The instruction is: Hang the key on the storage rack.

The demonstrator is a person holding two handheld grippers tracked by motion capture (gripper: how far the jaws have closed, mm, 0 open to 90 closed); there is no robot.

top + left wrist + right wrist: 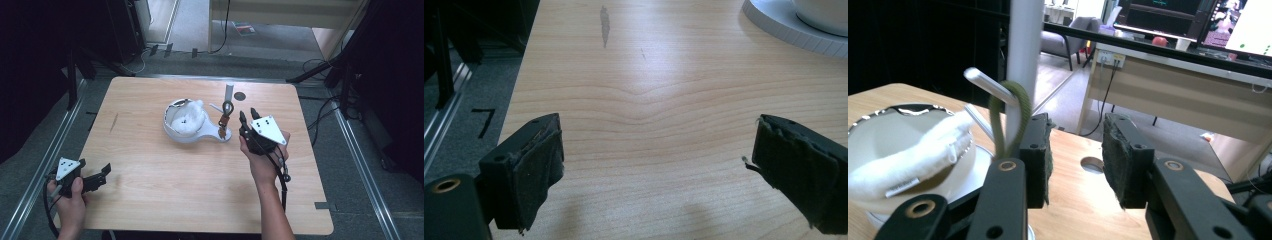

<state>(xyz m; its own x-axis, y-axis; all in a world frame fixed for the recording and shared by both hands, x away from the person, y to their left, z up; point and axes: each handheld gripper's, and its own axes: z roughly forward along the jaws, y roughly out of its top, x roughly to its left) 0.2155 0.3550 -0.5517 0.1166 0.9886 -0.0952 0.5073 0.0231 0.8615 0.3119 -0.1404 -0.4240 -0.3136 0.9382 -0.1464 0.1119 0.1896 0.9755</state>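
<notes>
Olive-green strap loop (pixel 1007 117) with a brown leather tail hangs on the slanted peg of a white upright post stand (pixel 229 95), beside a white bowl (pixel 176 131) holding white cloth on the wooden desk (pixel 150 170). Right gripper (pixel 248 114), jaws apart and empty, sits just right of the loop; hanging appears complete, so withdrawal should follow. Left gripper (pixel 102 172) rests open near the desk's left edge.

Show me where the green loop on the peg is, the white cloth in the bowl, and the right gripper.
green loop (pixel 1009 120), right gripper view, on the strap's right side below the peg.
white cloth (pixel 187 120), high view, on its middle inside the bowl.
right gripper (pixel 248 115), high view, between its fingertips.
</notes>
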